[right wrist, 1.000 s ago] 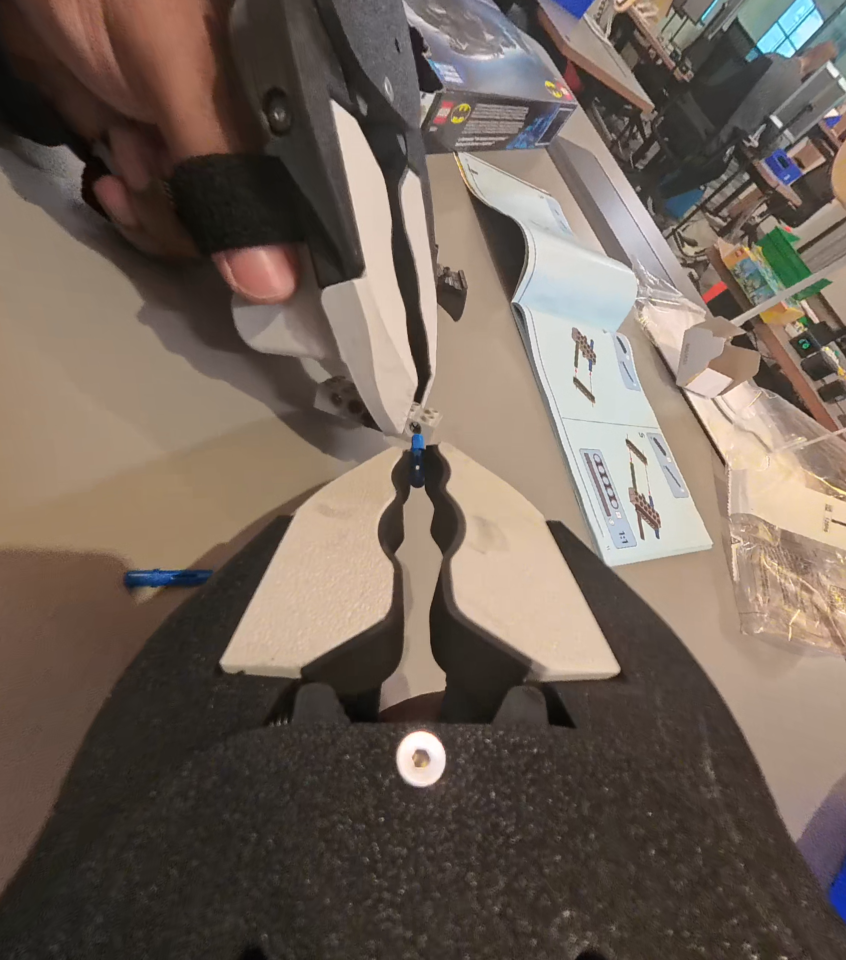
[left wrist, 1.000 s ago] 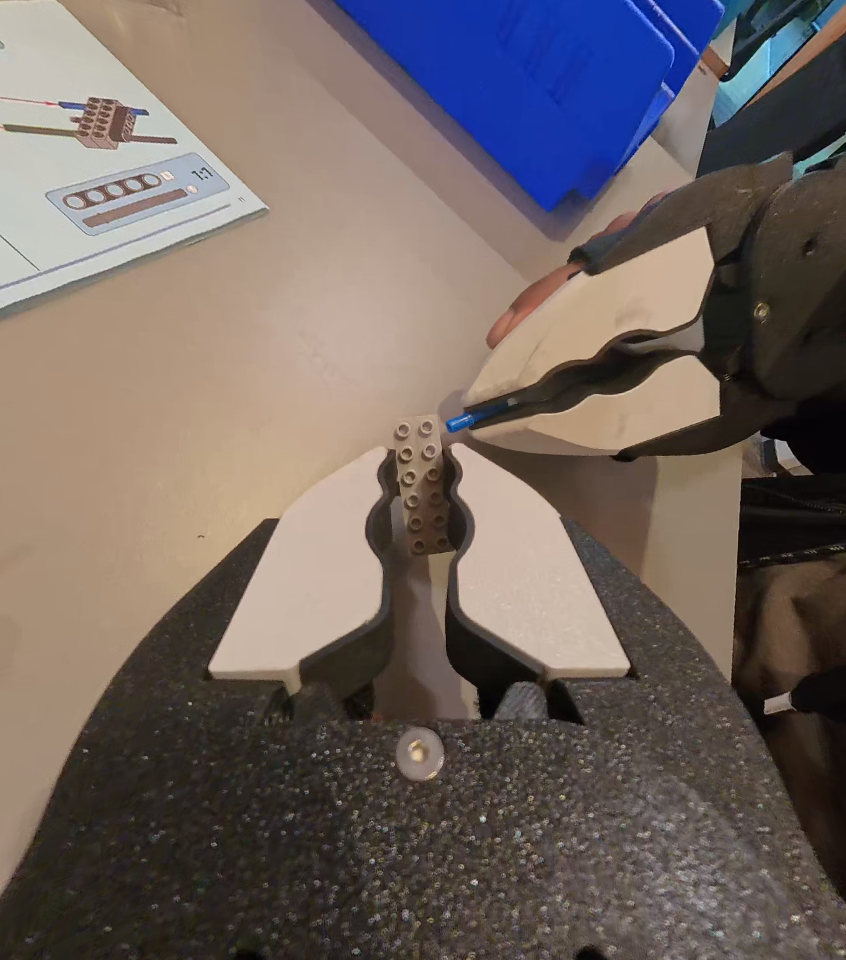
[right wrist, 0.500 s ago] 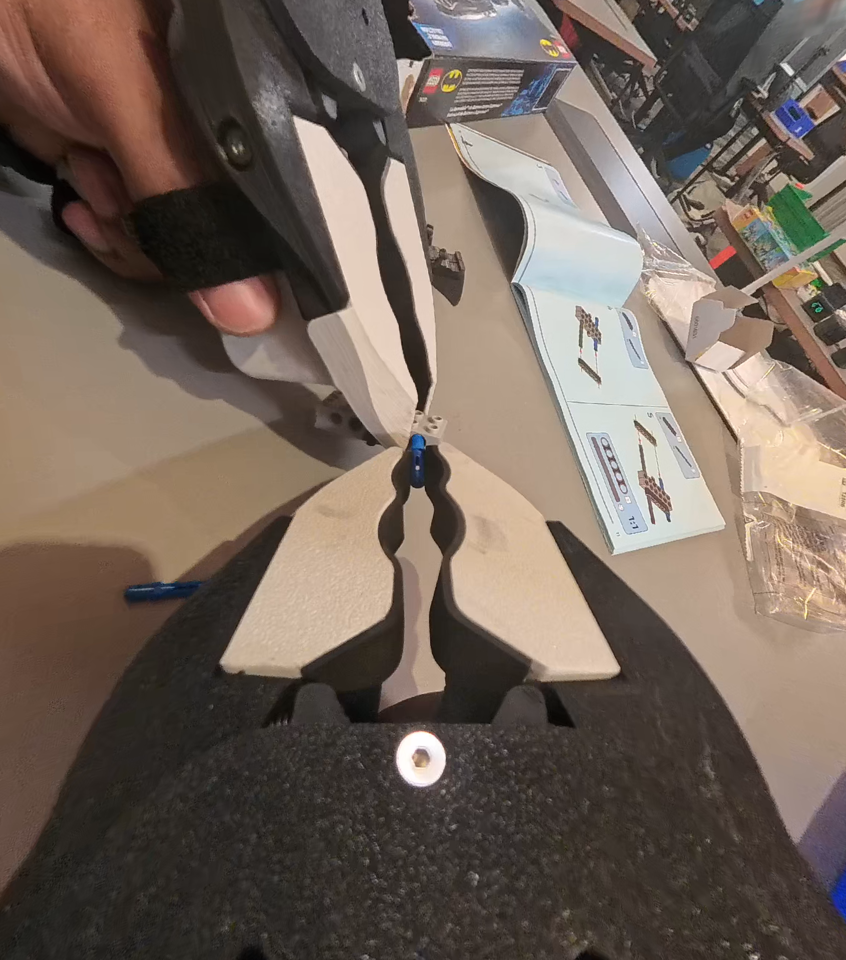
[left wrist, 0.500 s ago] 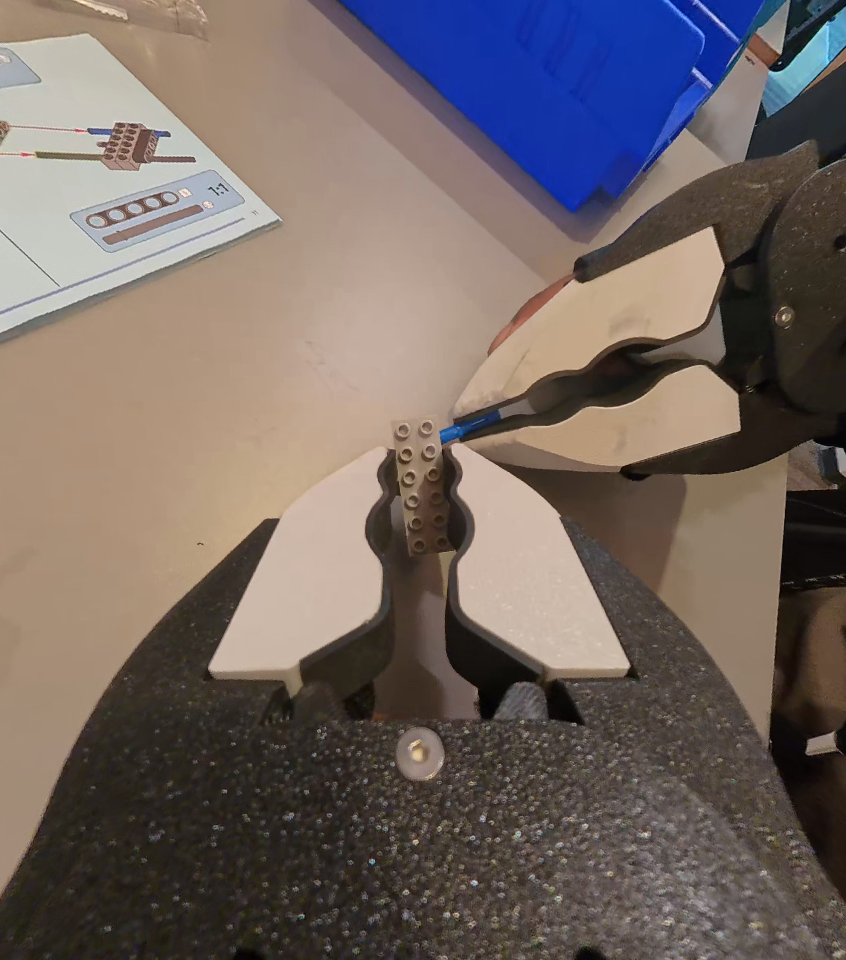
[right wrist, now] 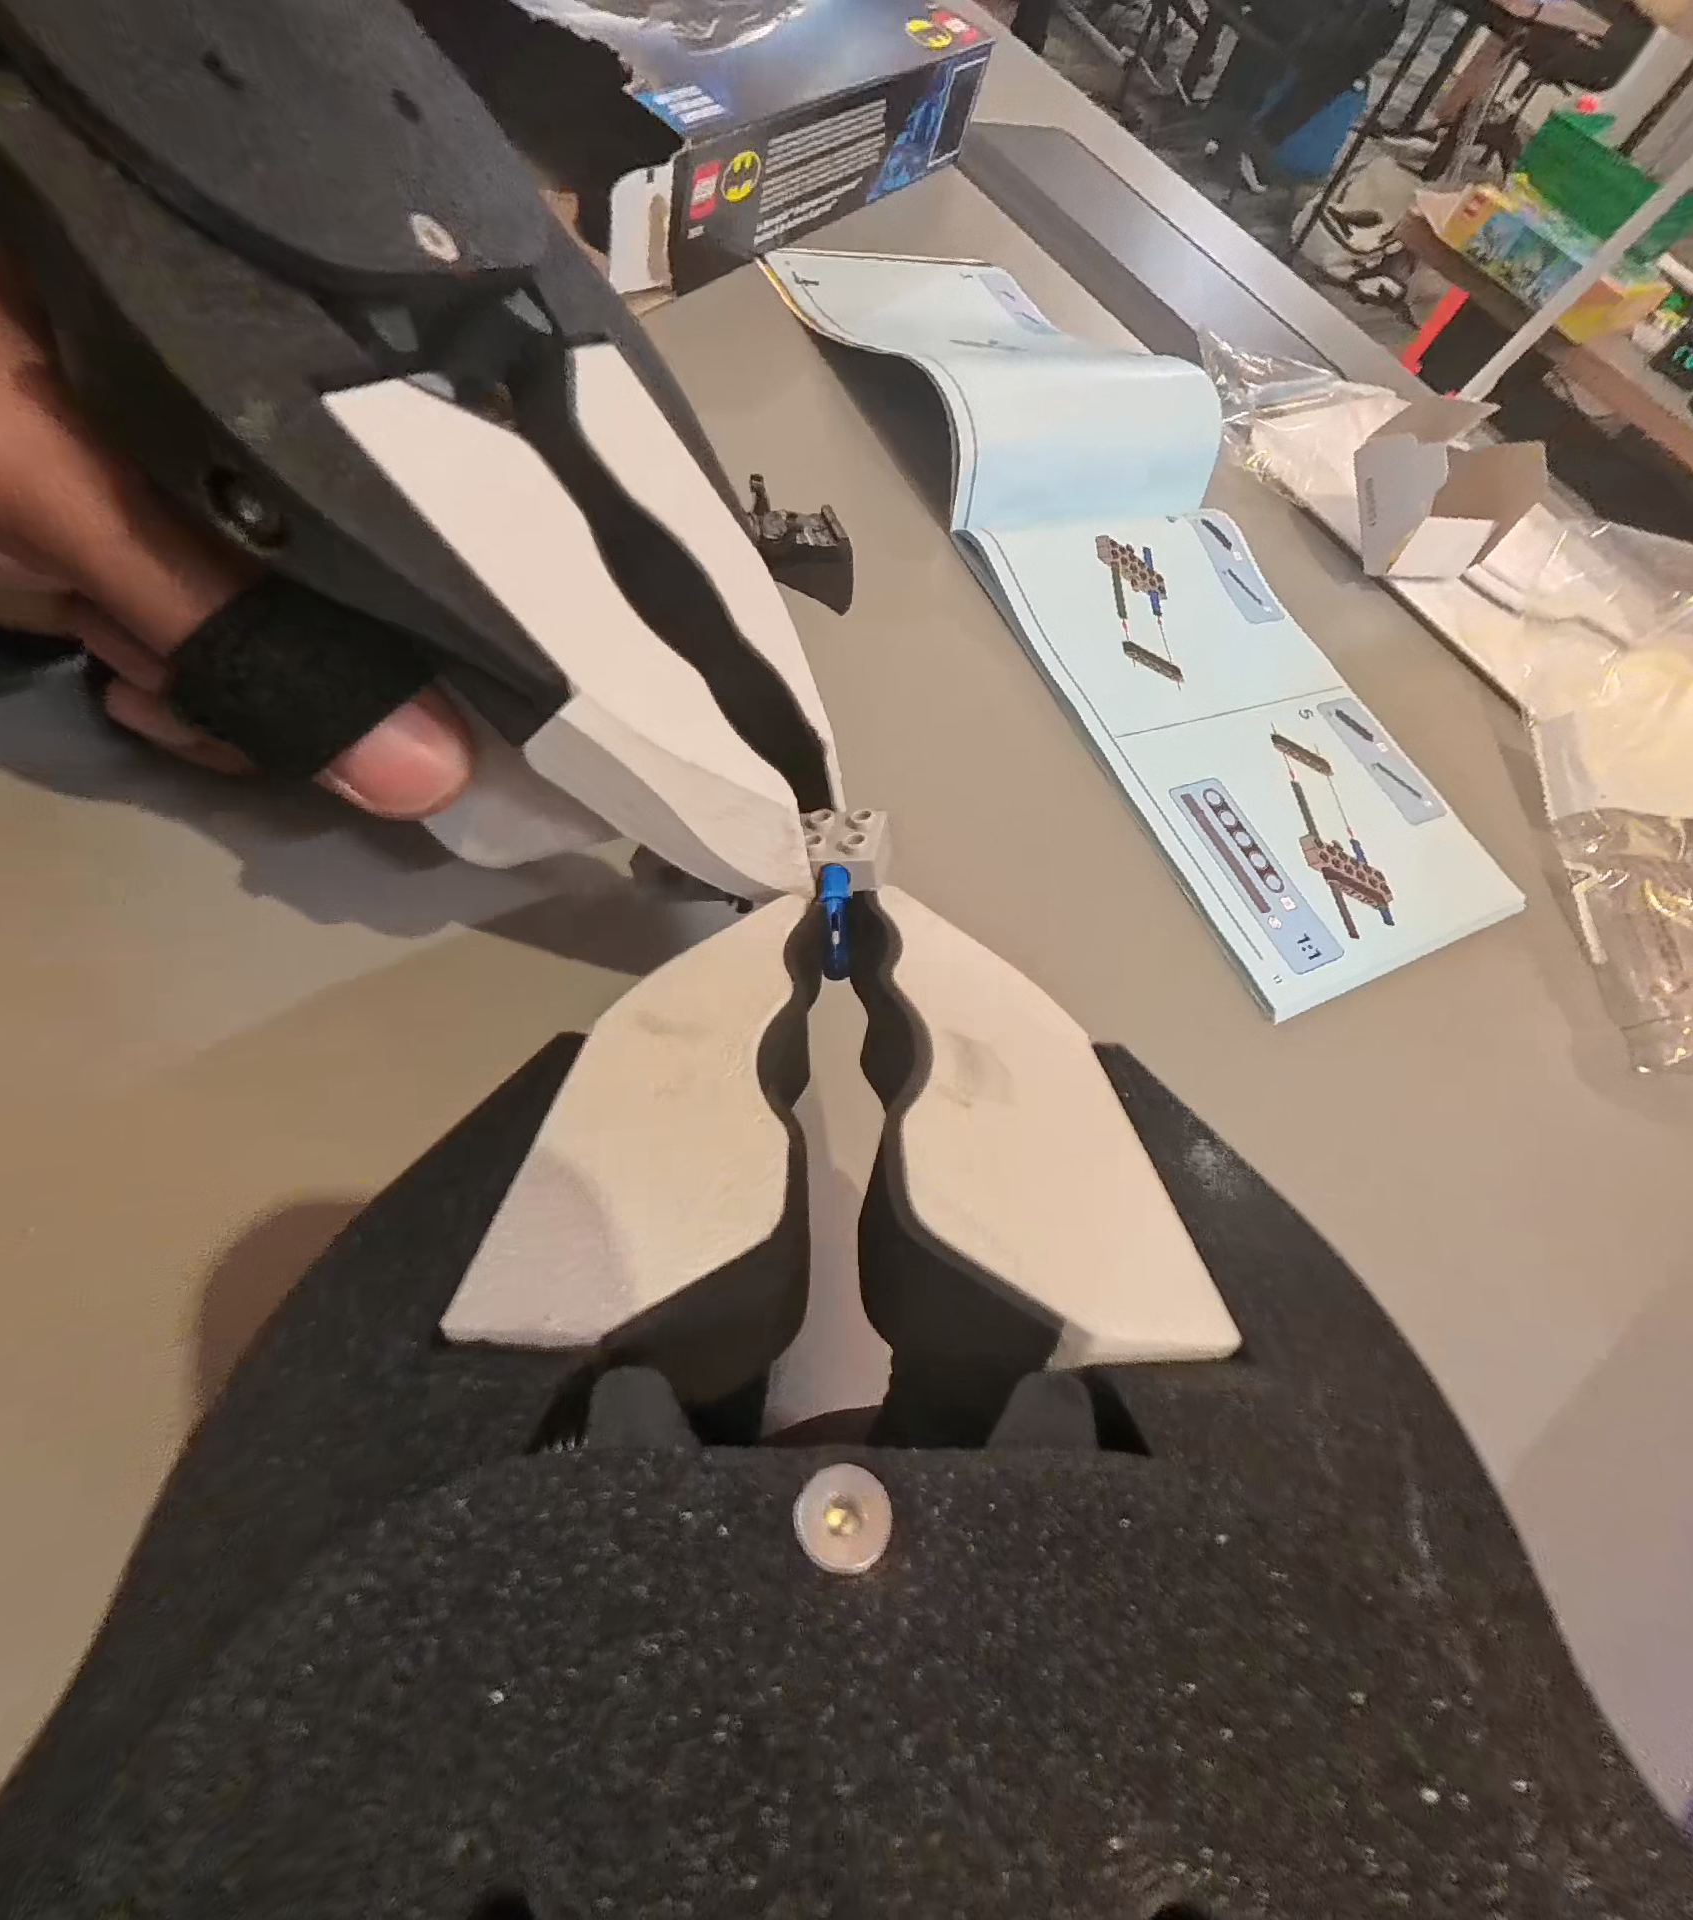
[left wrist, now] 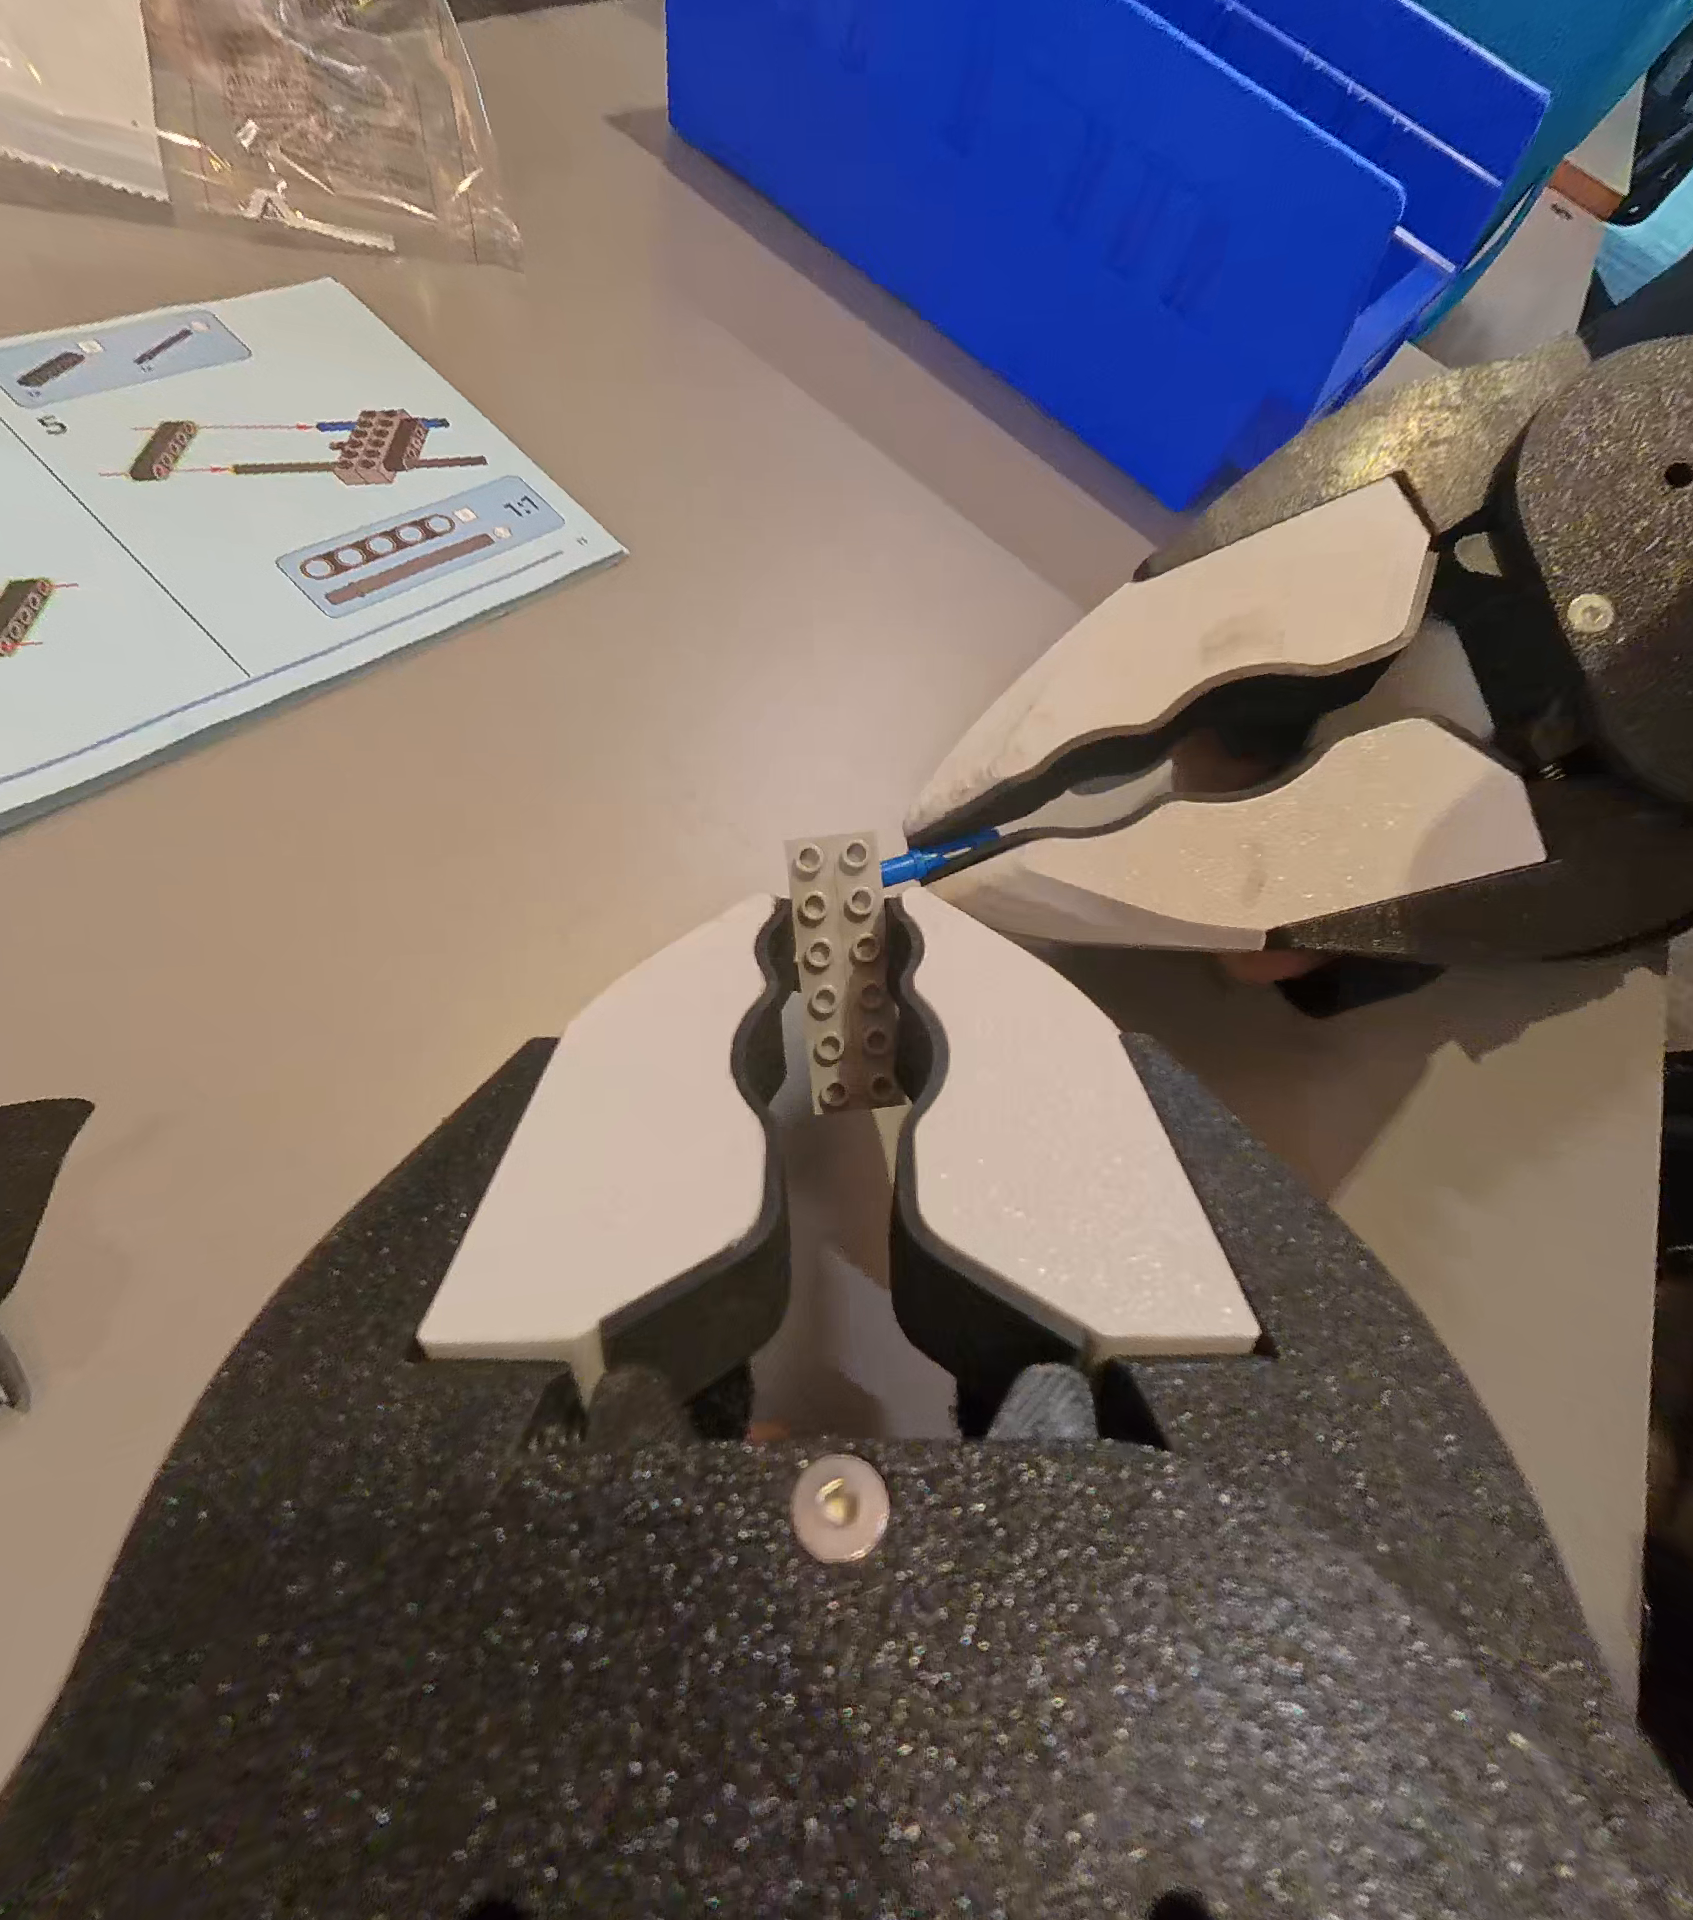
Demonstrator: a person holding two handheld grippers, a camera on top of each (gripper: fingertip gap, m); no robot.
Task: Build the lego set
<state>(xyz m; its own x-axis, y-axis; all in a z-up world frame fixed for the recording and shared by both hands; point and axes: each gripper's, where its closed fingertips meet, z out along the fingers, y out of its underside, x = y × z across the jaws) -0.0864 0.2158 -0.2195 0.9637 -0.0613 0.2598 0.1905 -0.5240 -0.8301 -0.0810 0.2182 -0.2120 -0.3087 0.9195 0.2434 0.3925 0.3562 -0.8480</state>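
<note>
Left wrist view, tongs (left wrist: 840,914) gripping brick (left wrist: 842,966)

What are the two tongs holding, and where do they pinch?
Left tongs pinch the grey studded brick by its long sides. Right tongs pinch the blue pin's back end; its front meets the brick.

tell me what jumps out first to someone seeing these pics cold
Dead centre, the left gripper clamps a grey studded brick between its fingers, while the right gripper pinches a small blue pin whose tip meets the brick's side. Behind them on the beige table lies an open pale blue instruction booklet, with blue bins at the far edge.
</note>
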